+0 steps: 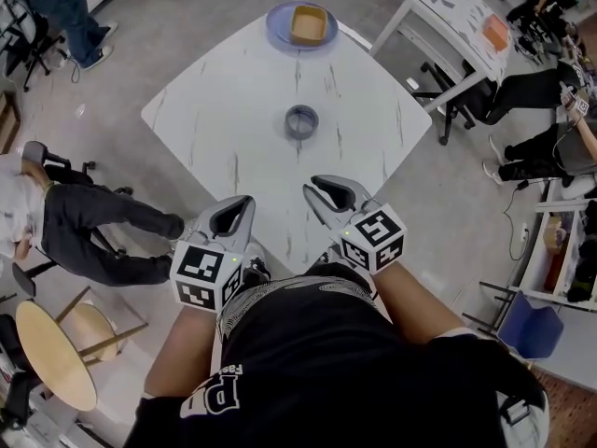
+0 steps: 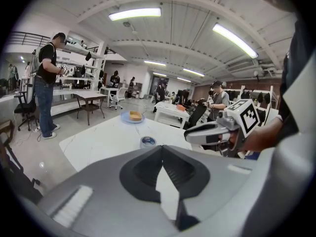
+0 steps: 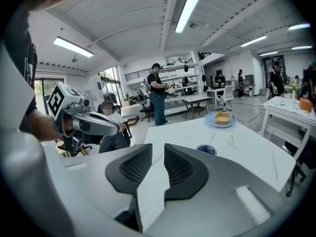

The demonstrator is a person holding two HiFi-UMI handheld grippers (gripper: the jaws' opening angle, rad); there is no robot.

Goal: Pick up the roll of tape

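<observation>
The roll of tape (image 1: 301, 120) is a grey-blue ring lying flat near the middle of the white marbled table (image 1: 224, 101). It also shows small in the left gripper view as the tape (image 2: 147, 142) and in the right gripper view as the tape (image 3: 206, 149). Both grippers hover over the table's near corner, well short of the roll. My left gripper (image 1: 244, 202) has its jaw tips touching and holds nothing. In my right gripper (image 1: 314, 192) a narrow gap shows between the pads (image 3: 173, 167), with nothing in it.
A blue plate (image 1: 276, 21) carrying a yellow square dish (image 1: 309, 24) stands at the table's far corner. A seated person (image 1: 93, 222) and a round wooden stool (image 1: 56, 353) are at the left. Another white table (image 1: 457, 7) and chairs are at the right.
</observation>
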